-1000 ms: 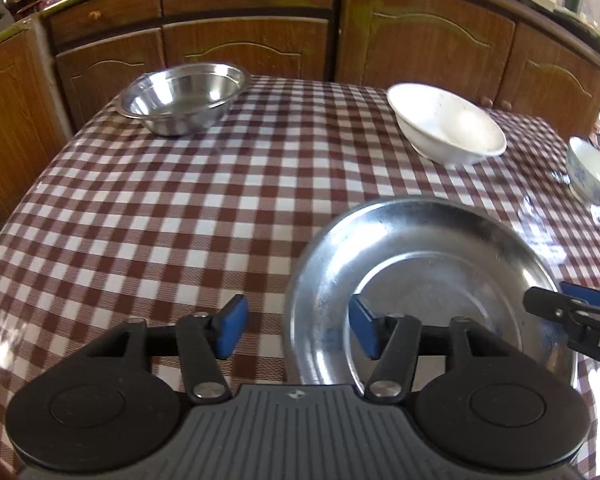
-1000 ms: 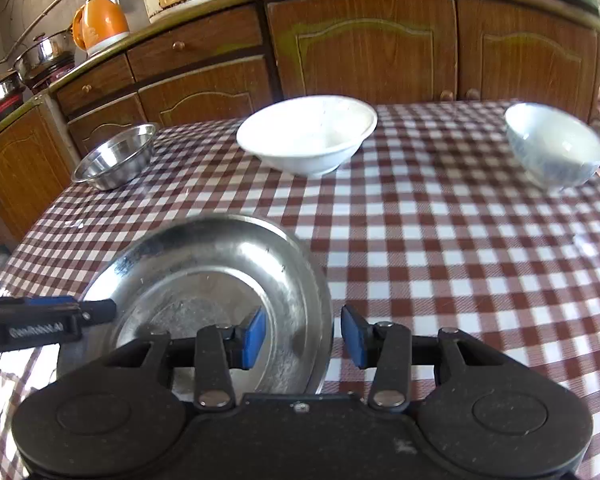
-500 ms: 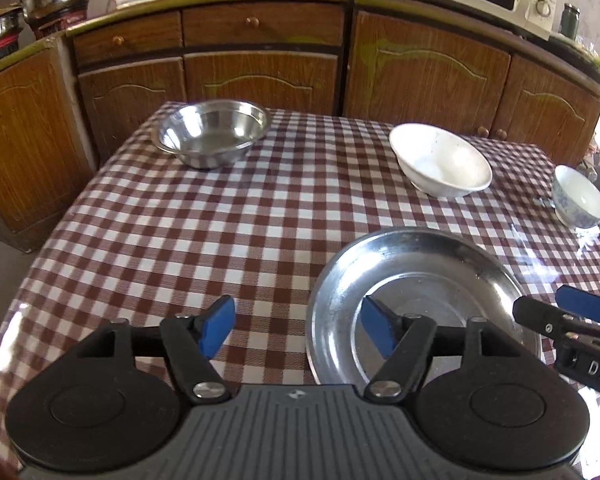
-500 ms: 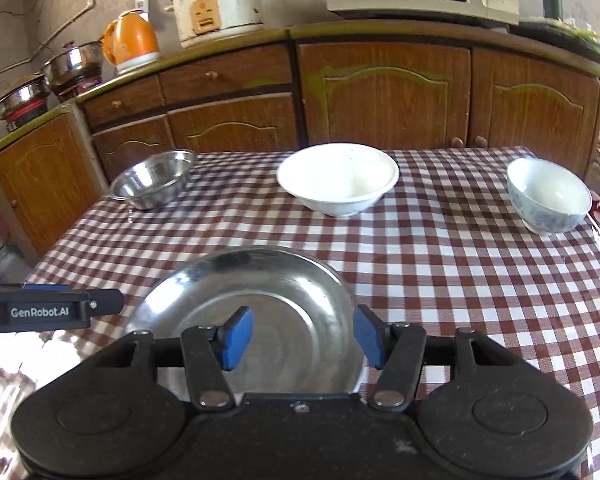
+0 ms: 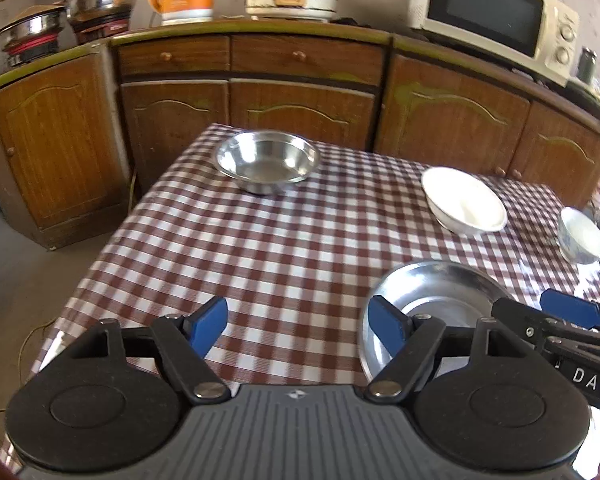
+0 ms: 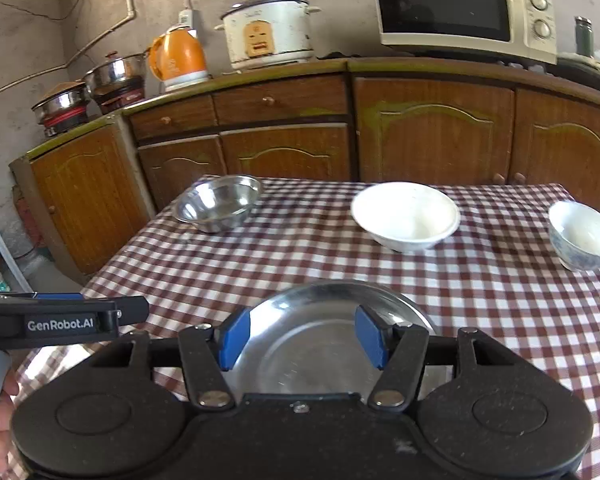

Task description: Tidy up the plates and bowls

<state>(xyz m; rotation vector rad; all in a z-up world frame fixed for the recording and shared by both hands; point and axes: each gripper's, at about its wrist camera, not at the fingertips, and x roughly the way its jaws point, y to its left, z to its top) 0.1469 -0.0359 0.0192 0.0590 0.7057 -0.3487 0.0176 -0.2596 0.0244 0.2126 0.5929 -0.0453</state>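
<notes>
Your left gripper (image 5: 292, 326) has just been opening and holds nothing; so has the right gripper (image 6: 300, 338), above the plate (image 6: 324, 344). Beyond the plate: steel bowl (image 6: 218, 202), white bowl (image 6: 406, 216), small bowl (image 6: 582, 234). Take one by its rim, squarely.

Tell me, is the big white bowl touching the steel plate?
Apart. The right wrist view shows a broad band of checked tablecloth between the white bowl and the steel plate.
</notes>
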